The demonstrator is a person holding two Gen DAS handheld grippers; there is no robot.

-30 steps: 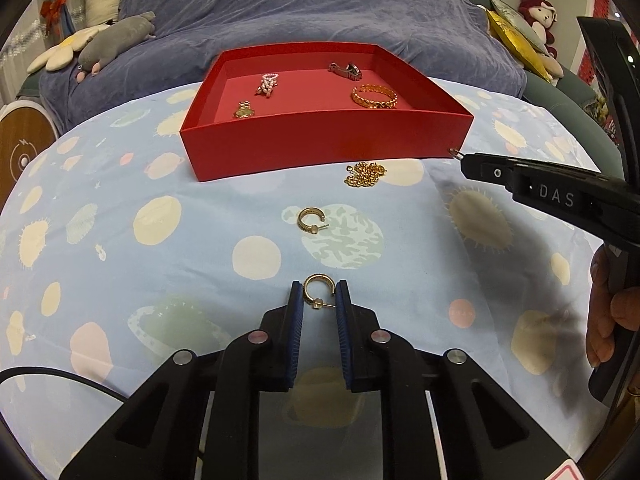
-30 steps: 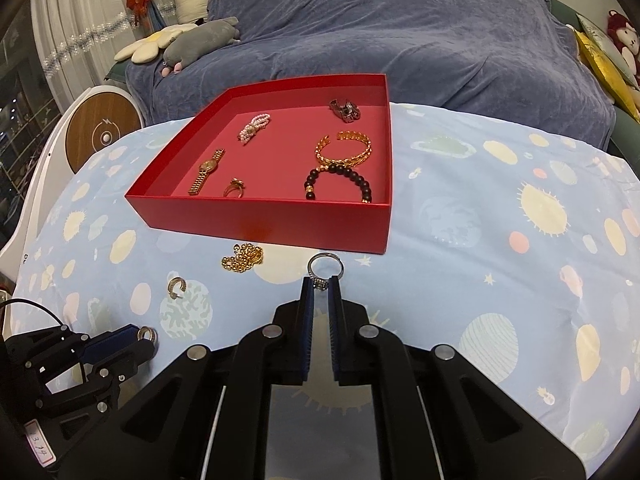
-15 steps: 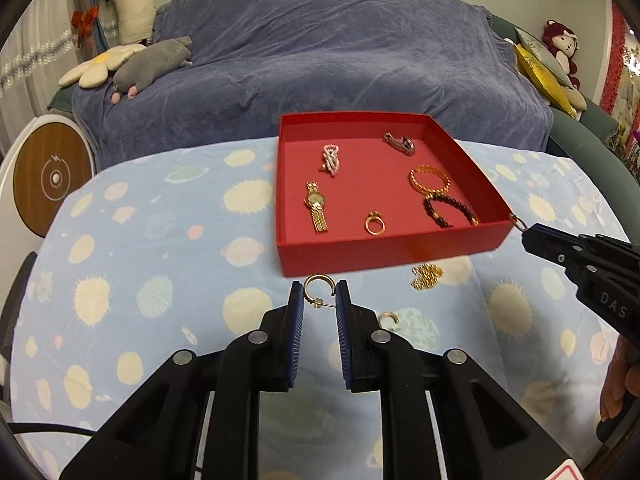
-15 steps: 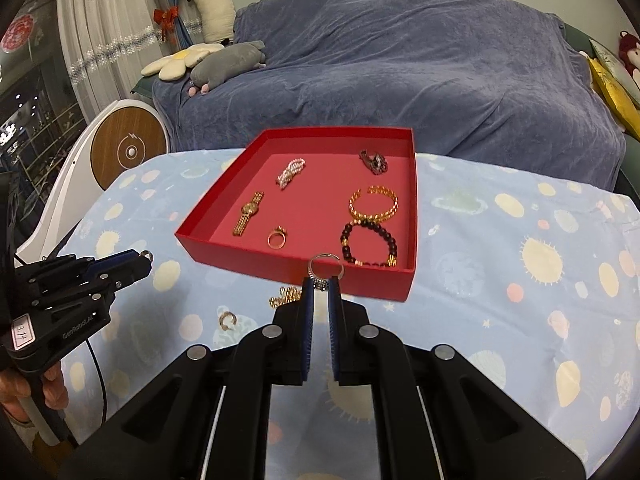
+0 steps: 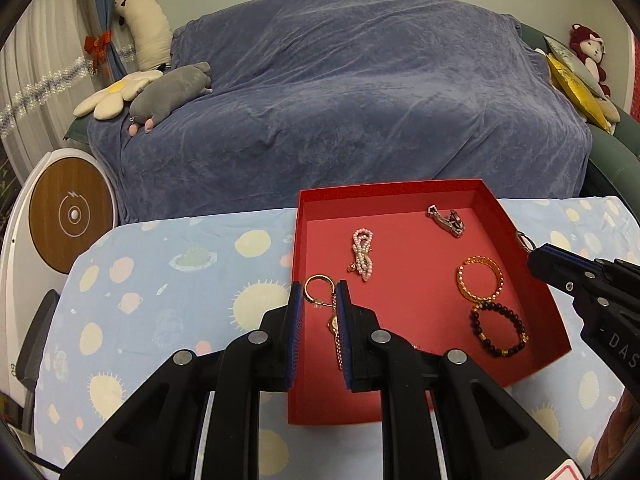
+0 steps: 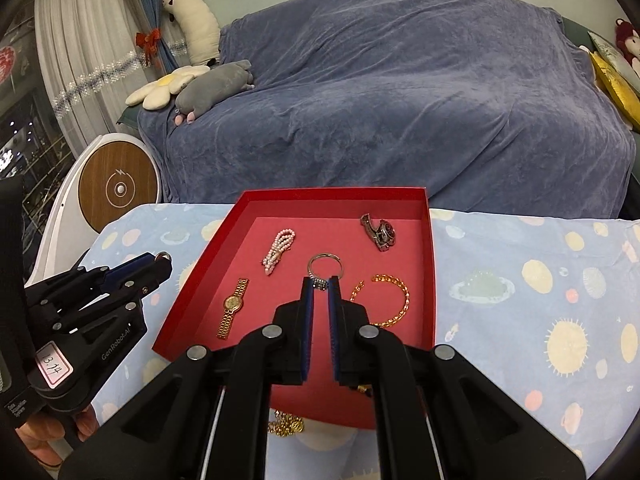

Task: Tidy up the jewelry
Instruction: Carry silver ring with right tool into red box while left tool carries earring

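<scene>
A sofa draped in a blue-grey blanket (image 5: 360, 92) fills the space far beyond both pairs of jaws, with plush toys (image 5: 172, 88) on its left end. Nearer, the surface wears a pale blue cloth with suns and planets (image 6: 540, 292). On it sits an open red tray (image 5: 552, 312), directly under and ahead of both grippers.

The left gripper (image 5: 319, 292) has its jaws pinching a gold hoop earring (image 5: 318, 286) by its post, the hoop standing up above the fingertips over the tray's near left part. The right gripper (image 6: 321, 282) has its jaws pressed nearly together on a silver ring (image 6: 325, 264), which stands above the tips over the tray's middle.

Inside the tray, past the left jaws, lie a pearl piece (image 5: 363, 254), a dark metal watch (image 5: 446, 220) and, to their right, a gold chain bangle (image 5: 480, 278) touching a dark beaded bracelet (image 5: 498, 332). A gold watch (image 6: 233, 308) lies left of the right jaws. A small gold chain (image 6: 286, 424) lies on the cloth just outside the tray's near wall, beneath the right jaws.
</scene>
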